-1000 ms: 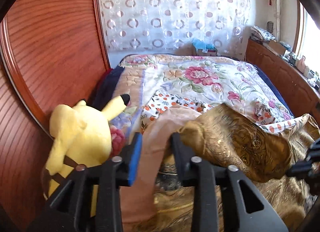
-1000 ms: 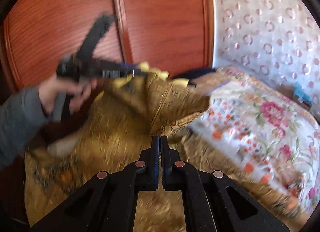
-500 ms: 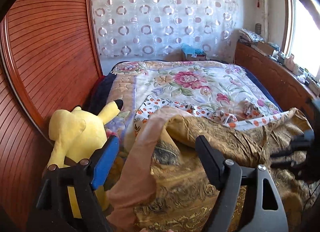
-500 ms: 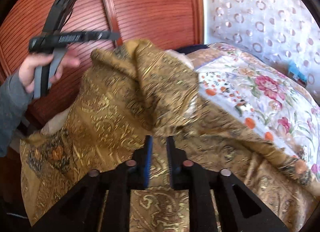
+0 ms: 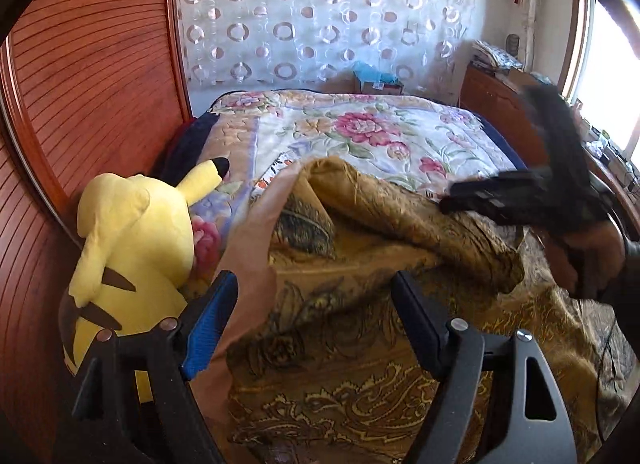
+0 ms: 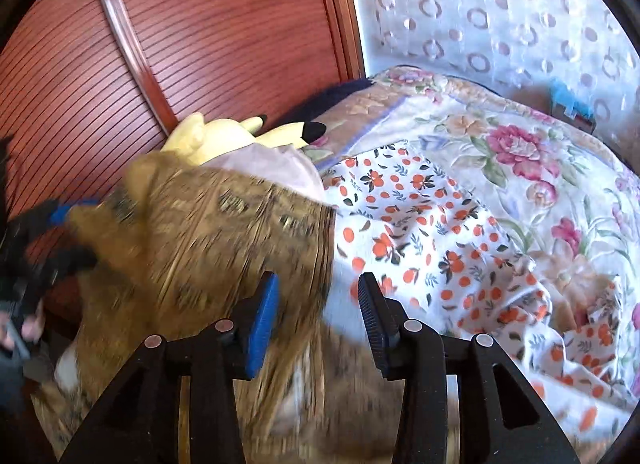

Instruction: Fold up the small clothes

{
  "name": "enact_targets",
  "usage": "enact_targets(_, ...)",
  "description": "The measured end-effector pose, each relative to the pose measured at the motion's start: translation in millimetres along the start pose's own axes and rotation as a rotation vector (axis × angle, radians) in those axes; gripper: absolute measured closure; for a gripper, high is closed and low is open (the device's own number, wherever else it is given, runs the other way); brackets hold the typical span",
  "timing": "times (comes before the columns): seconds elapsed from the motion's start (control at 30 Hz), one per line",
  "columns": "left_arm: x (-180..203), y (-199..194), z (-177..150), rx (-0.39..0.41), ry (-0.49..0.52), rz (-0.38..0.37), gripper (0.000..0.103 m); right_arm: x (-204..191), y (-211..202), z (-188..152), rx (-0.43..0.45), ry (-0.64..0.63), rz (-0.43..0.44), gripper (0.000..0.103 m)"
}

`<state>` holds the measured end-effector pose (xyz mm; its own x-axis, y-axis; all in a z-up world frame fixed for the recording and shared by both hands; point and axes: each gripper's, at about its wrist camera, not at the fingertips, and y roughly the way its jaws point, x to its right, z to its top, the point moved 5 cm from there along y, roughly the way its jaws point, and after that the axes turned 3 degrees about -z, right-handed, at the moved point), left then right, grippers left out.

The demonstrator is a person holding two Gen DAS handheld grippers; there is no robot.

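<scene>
The gold brocade garment (image 5: 360, 324), stiff, paisley-woven and lined in pale pink, lies rumpled on the bed (image 5: 360, 132) just right of the yellow plush toy (image 5: 132, 248), its rolled fold running crosswise directly ahead of the left gripper (image 5: 314, 304), the nearer one, whose jaws stand wide apart over the cloth, pinching nothing. The right gripper (image 6: 318, 300), jaws just opened and empty, sits at the garment's far edge beside an orange-dotted white cloth (image 6: 420, 232).

It was a home bedroom: a bed (image 5: 460, 120) under a floral quilt (image 5: 360, 132), a yellow plush toy (image 5: 136, 240), a ribbed wooden headboard (image 5: 92, 76) and a patterned curtain (image 5: 320, 12).
</scene>
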<state>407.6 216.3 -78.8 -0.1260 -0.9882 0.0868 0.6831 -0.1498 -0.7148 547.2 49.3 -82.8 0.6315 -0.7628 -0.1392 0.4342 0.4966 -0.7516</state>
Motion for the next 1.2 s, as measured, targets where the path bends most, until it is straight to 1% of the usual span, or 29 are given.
enact_targets(0.13, 0.5, -0.2, -4.1, -0.009, 0.009, 0.006, 0.023, 8.0, 23.9, 17.6, -0.055, 0.036, 0.046, 0.060)
enact_targets(0.17, 0.2, 0.1, -5.2, -0.012, 0.012, 0.007, 0.023, 11.4, 28.1, 17.8, -0.073, 0.056, 0.065, 0.060)
enact_targets(0.3, -2.9, 2.3, -9.9, -0.021, 0.013, 0.007, 0.023, 19.6, 41.4, 23.3, -0.095, 0.098, 0.130, 0.060)
enact_targets(0.43, -5.8, 6.7, -11.9, -0.029, 0.003, 0.006, 0.023, 24.1, 42.9, 23.9, -0.083, 0.092, 0.133, 0.060)
enact_targets(0.47, -6.4, 7.5, -11.9, -0.029, 0.000, 0.006, 0.023, 22.9, 39.1, 23.1, -0.076, 0.081, 0.128, 0.062)
enact_targets(0.53, -6.1, 8.5, -12.1, -0.029, -0.003, 0.006, 0.023, 17.5, 34.1, 20.5, -0.057, 0.044, 0.102, 0.070)
enact_targets(0.67, -4.9, 9.2, -12.4, -0.033, 0.000, 0.007, 0.023, 10.5, 25.7, 18.6, -0.027, 0.013, 0.096, 0.074)
enact_targets(0.7, -4.7, 9.2, -12.7, -0.035, 0.001, 0.009, 0.023, 10.7, 24.6, 17.9, -0.025, 0.007, 0.090, 0.077)
enact_targets(0.73, -4.5, 9.7, -13.0, -0.036, 0.000, 0.009, 0.023, 11.5, 24.2, 17.5, -0.020, 0.003, 0.084, 0.085)
enact_targets(0.77, -4.7, 9.4, -13.1, -0.037, -0.001, 0.008, 0.023, 11.5, 22.1, 17.1, -0.013, 0.001, 0.080, 0.088)
enact_targets(0.8, -5.1, 9.4, -13.0, -0.037, -0.003, 0.007, 0.023, 11.2, 21.7, 16.4, -0.011, -0.003, 0.085, 0.093)
enact_targets(0.83, -5.4, 9.7, -13.4, -0.038, -0.005, 0.007, 0.023, 10.5, 21.2, 15.5, -0.009, -0.010, 0.086, 0.095)
enact_targets(0.93, -5.6, 10.4, -14.1, -0.040, -0.006, 0.007, 0.023, 6.4, 16.9, 13.3, -0.002, -0.028, 0.097, 0.099)
enact_targets(1.07, -6.3, 10.3, -14.4, -0.037, -0.004, 0.015, 0.023, -0.4, -0.6, 12.2, 0.033, -0.057, 0.114, 0.100)
enact_targets(1.13, -7.6, 10.5, -14.4, -0.034, -0.005, 0.020, 0.023, -4.3, -17.4, 12.5, 0.065, -0.059, 0.131, 0.100)
enact_targets(1.2, -8.6, 13.7, -8.8, -0.019, 0.008, 0.053, 0.023, -9.8, -39.3, 13.1, 0.104, -0.066, 0.147, 0.101)
